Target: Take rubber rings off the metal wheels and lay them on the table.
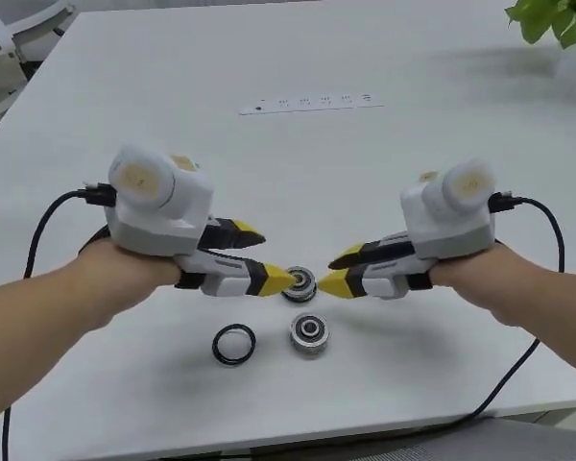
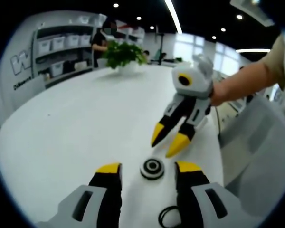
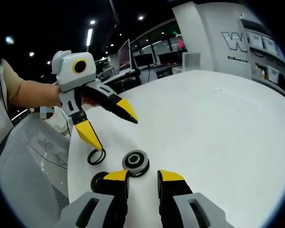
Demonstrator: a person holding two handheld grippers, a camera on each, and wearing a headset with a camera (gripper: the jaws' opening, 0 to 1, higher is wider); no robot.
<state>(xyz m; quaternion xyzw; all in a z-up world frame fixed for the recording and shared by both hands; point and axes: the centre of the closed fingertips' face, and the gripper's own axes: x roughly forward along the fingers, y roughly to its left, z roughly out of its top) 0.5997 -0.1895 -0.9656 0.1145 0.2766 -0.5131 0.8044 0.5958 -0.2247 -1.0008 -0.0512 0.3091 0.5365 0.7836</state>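
Note:
A small metal wheel [image 1: 300, 283] with a dark outer band lies on the white table [image 1: 298, 182], between the tips of both grippers. My left gripper [image 1: 267, 256] is open just left of it, and my right gripper [image 1: 333, 271] is open just right of it. In the left gripper view the wheel [image 2: 152, 168] sits between my open jaws, with the right gripper [image 2: 165, 146] beyond it. A second wheel [image 1: 309, 331] with a silver rim lies nearer me. A loose black rubber ring [image 1: 233, 344] lies flat beside that second wheel.
In the right gripper view the first wheel [image 3: 135, 161] lies ahead of my right gripper [image 3: 143, 175], with the ring [image 3: 96, 156] and the left gripper [image 3: 116, 133] beyond. A socket strip [image 1: 312, 102] is set into the far table. Plant leaves [image 1: 547, 17] hang at the back right.

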